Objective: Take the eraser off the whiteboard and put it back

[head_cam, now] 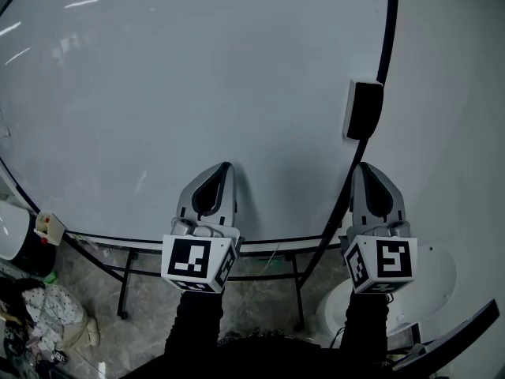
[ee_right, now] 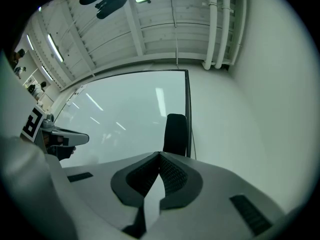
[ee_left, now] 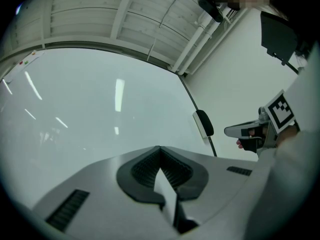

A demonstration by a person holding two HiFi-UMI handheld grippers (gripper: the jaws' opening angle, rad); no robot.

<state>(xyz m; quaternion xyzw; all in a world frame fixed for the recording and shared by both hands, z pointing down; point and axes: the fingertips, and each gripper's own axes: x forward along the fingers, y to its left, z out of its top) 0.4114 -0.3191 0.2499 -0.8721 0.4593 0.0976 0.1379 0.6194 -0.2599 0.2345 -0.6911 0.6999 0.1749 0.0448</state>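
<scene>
Hugging the whiteboard (head_cam: pixel 197 77) edge, eraser (head_cam: pixel 363 110) sits above right gripper (head_cam: pixel 364 166), left gripper (head_cam: pixel 226 166) beside (jaws clenched, empty)

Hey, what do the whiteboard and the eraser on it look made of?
Whiteboard: smooth, glossy white face, likely enamel or laminate; light streaks reflect in it. Eraser: matte black body, probably plastic, no glare; a pale layer seemingly against the board, perhaps felt.
</scene>
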